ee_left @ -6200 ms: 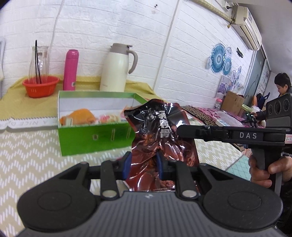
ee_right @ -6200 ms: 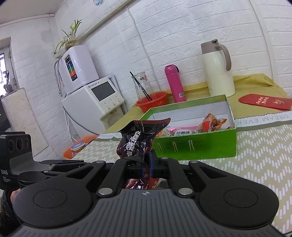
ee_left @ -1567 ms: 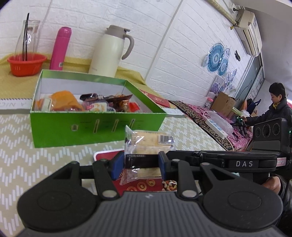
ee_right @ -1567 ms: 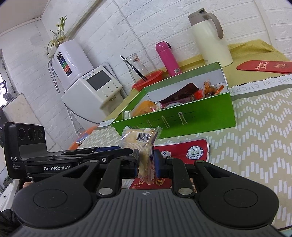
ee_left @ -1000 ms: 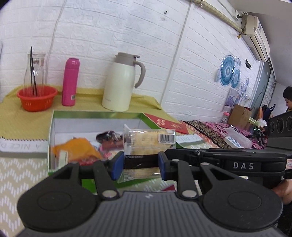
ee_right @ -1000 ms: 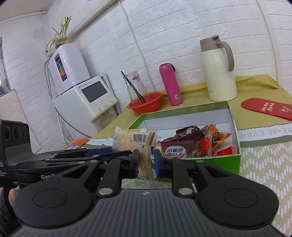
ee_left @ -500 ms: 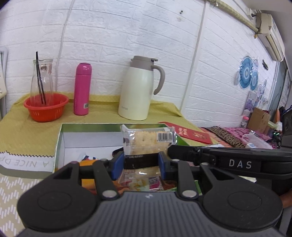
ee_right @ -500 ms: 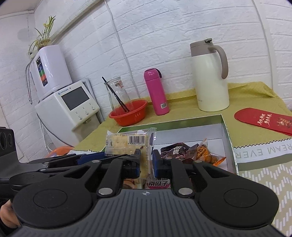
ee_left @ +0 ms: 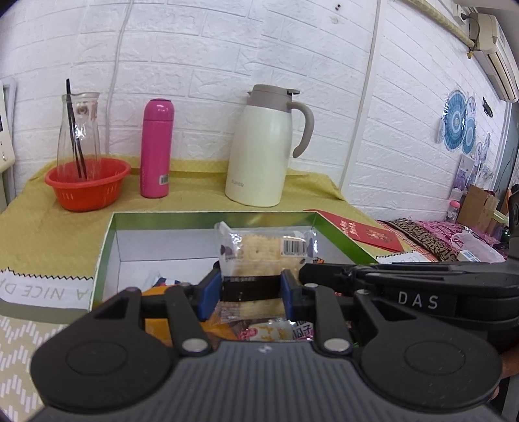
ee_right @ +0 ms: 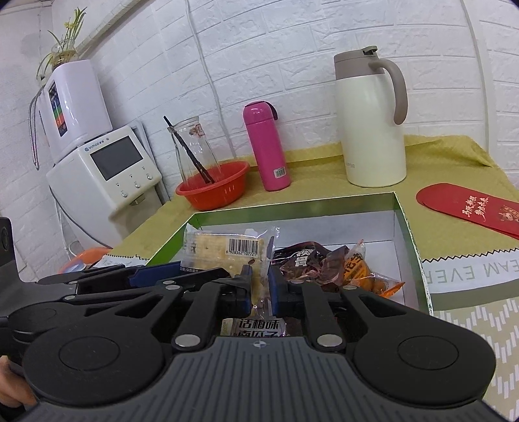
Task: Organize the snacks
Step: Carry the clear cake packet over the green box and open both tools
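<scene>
Currently, left wrist view: left gripper (ee_left: 251,284) pinches clear cracker packet (ee_left: 264,251) across its width, above green box (ee_left: 103,246). Right wrist view: right gripper (ee_right: 259,284), jaws having just closed further, pinches the packet's end edge-on; packet over the box's snack bags (ee_right: 327,263)

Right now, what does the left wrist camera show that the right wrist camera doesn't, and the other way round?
Only the left wrist view shows the air conditioner, blue wall fans and the right gripper from the side. Only the right wrist view shows the water dispenser, the plant and the left gripper side-on. Both show the cracker pack held by both grippers over the green box, plus the jug, pink flask and red basket.
</scene>
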A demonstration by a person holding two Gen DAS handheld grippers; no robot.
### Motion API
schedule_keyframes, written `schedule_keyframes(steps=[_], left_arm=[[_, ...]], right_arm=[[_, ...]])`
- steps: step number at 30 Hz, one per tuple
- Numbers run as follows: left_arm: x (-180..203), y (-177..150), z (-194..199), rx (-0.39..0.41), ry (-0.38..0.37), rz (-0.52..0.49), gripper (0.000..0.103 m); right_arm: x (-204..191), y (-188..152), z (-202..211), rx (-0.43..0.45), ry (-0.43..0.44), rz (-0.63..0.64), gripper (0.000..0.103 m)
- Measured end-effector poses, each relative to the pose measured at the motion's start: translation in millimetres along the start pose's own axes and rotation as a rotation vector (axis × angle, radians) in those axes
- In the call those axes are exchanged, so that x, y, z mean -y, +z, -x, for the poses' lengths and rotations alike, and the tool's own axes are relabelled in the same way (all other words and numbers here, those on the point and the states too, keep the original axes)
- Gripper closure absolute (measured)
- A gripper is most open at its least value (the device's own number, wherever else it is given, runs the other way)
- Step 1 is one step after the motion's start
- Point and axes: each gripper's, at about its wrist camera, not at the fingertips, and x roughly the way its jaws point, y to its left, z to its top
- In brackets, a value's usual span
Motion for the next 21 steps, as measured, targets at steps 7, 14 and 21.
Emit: schedule_keyframes(steps=[7, 14, 21], left_arm=[[-4, -5, -9, -0.014, 0.023, 0.003, 0.08], [-7, -6, -10, -0.002, 0.041, 0.005, 0.071], [-12, -5, -3, 0.019, 0.064, 0.019, 0.055]], right_arm=[[3, -4, -12, -0.027, -0.009, 0.001, 0.082], [7, -4, -14, -0.019, -0.015, -0.019, 0.076], [10, -2, -9, 0.026, -0.082, -0.039, 0.032]])
